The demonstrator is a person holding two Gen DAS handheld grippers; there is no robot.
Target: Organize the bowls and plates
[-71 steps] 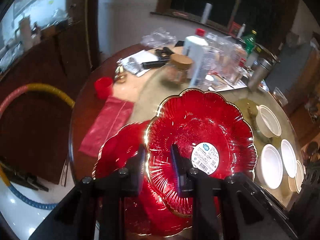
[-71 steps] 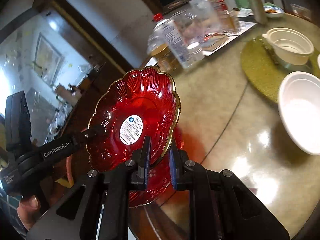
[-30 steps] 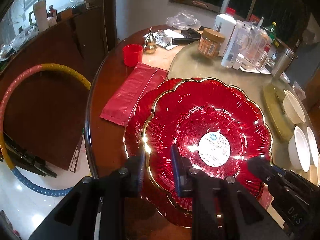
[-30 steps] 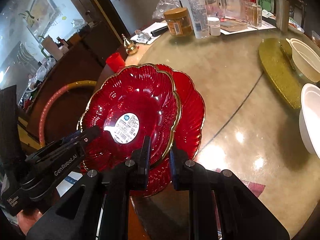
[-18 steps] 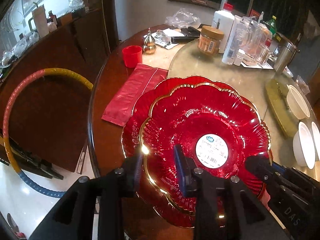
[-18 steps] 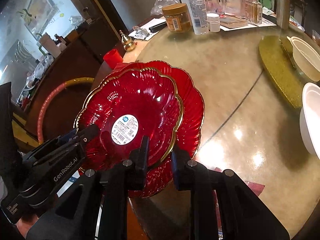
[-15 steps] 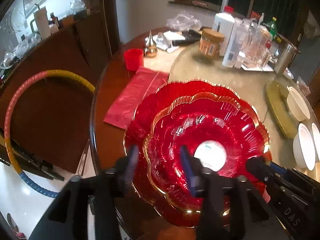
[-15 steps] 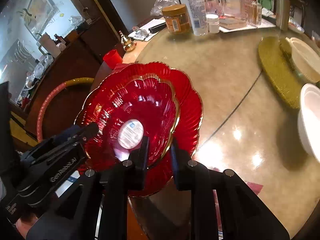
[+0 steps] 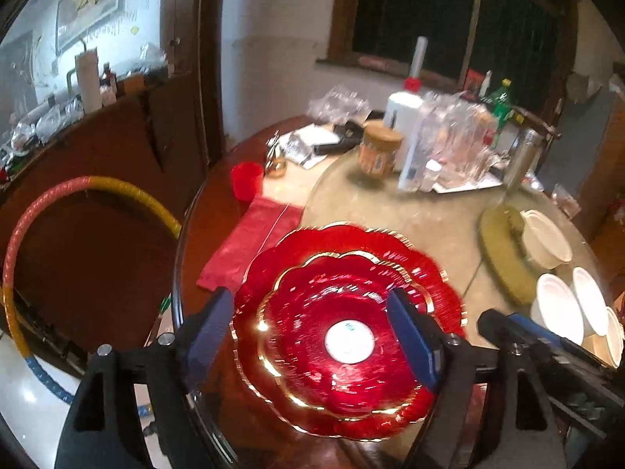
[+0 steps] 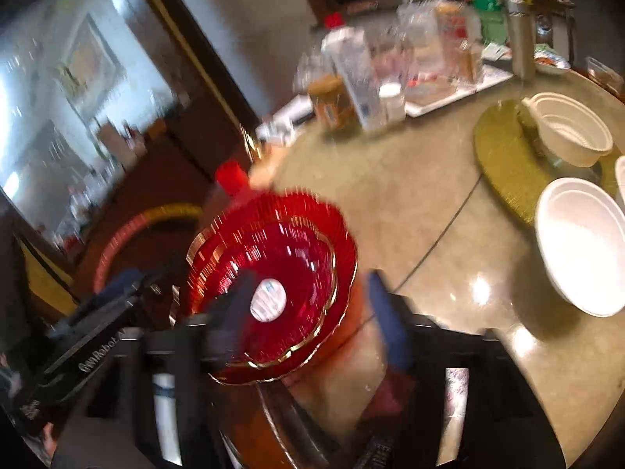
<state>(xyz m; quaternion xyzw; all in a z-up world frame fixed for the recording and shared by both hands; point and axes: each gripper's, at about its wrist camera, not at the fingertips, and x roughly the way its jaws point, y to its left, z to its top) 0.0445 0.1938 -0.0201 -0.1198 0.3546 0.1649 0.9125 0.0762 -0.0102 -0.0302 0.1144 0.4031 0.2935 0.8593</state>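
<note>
Two red scalloped plates with gold rims are stacked near the table's front edge; the smaller one (image 9: pixel 343 332) with a white sticker lies inside the larger one (image 9: pixel 390 246). They also show in the right wrist view (image 10: pixel 289 250). My left gripper (image 9: pixel 312 336) is open, raised above the stack. My right gripper (image 10: pixel 308 312) is open too, pulled back above the stack's near edge. Several white bowls (image 9: pixel 558 305) sit at the right (image 10: pixel 582 242).
A gold placemat (image 9: pixel 500 254) holds one white bowl (image 9: pixel 545 240). Bottles and jars (image 9: pixel 410 152) crowd the table's far side. A red cup (image 9: pixel 247 181) and a red bag (image 9: pixel 250 246) lie left of the plates. A hoop (image 9: pixel 23 234) stands beyond the table edge.
Both grippers opened wide and let go of the smaller red plate, which now rests in the larger one. Both grippers have lifted and pulled back; the views are motion-blurred.
</note>
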